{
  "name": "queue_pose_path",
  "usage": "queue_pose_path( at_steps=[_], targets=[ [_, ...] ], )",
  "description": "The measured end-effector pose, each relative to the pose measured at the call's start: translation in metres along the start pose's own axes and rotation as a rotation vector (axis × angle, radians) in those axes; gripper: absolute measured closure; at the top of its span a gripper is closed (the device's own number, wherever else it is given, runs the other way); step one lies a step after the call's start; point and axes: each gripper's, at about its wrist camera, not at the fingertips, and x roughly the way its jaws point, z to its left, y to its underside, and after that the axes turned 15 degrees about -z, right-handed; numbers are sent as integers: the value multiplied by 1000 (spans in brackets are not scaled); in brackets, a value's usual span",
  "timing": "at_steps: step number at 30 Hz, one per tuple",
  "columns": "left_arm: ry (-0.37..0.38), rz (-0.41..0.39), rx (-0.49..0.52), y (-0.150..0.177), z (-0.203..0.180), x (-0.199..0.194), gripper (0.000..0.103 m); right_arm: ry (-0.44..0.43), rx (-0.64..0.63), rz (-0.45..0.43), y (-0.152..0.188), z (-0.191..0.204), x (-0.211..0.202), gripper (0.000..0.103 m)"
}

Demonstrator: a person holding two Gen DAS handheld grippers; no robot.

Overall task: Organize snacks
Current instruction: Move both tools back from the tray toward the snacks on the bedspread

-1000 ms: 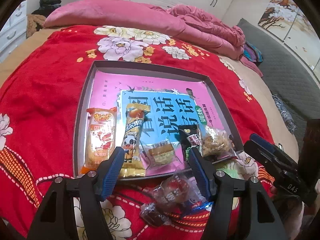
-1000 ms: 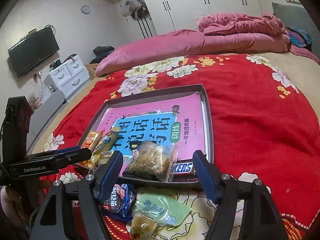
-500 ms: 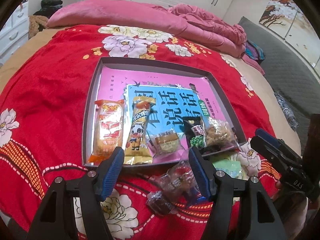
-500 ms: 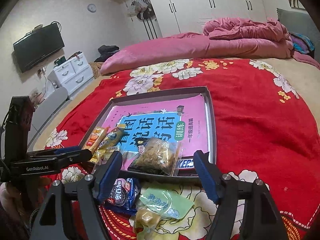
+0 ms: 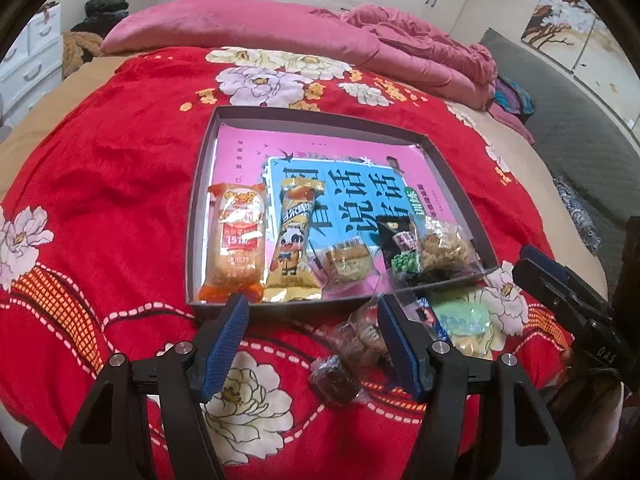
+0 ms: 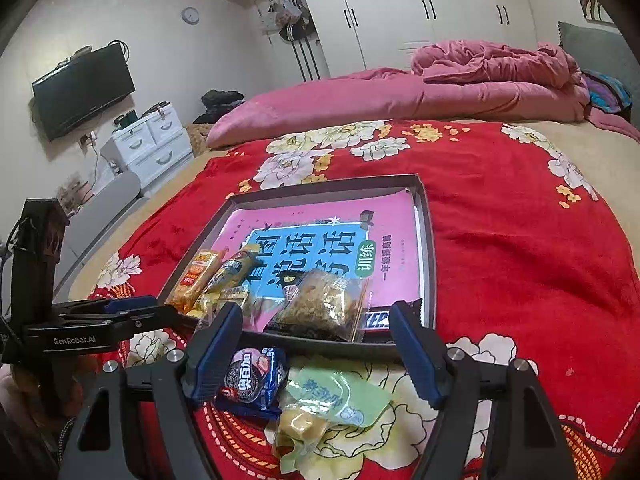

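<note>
A dark shallow tray (image 5: 202,184) (image 6: 426,236) lies on the red bed cover with a pink and blue book inside. Along its near edge lie an orange packet (image 5: 236,240), a yellow panda packet (image 5: 294,240), a small clear-wrapped cake (image 5: 346,262), a green pea packet (image 5: 404,258) and a clear bag of crumbly snack (image 5: 446,248) (image 6: 326,306). Loose on the cover in front are brown wrapped sweets (image 5: 352,344), a blue biscuit pack (image 6: 254,380) and a green packet (image 6: 334,394). My left gripper (image 5: 312,334) is open above the sweets. My right gripper (image 6: 316,344) is open above the blue and green packs.
A rolled pink quilt (image 5: 304,32) lies at the far end of the bed. White drawers (image 6: 152,140) and a wall television (image 6: 82,88) stand to the left. A grey padded mat (image 5: 580,136) runs along the right side of the bed.
Both grippers have drawn back and up from the tray, so more of the cover and loose snacks shows in front. Both stay open and empty.
</note>
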Motion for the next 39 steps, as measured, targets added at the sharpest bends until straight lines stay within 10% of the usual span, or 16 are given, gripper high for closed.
queue_pose_path(
  at_steps=[39],
  targets=[
    [-8,111,154,44,-16,10,34,20,-209,128,38,43,5,27]
  ],
)
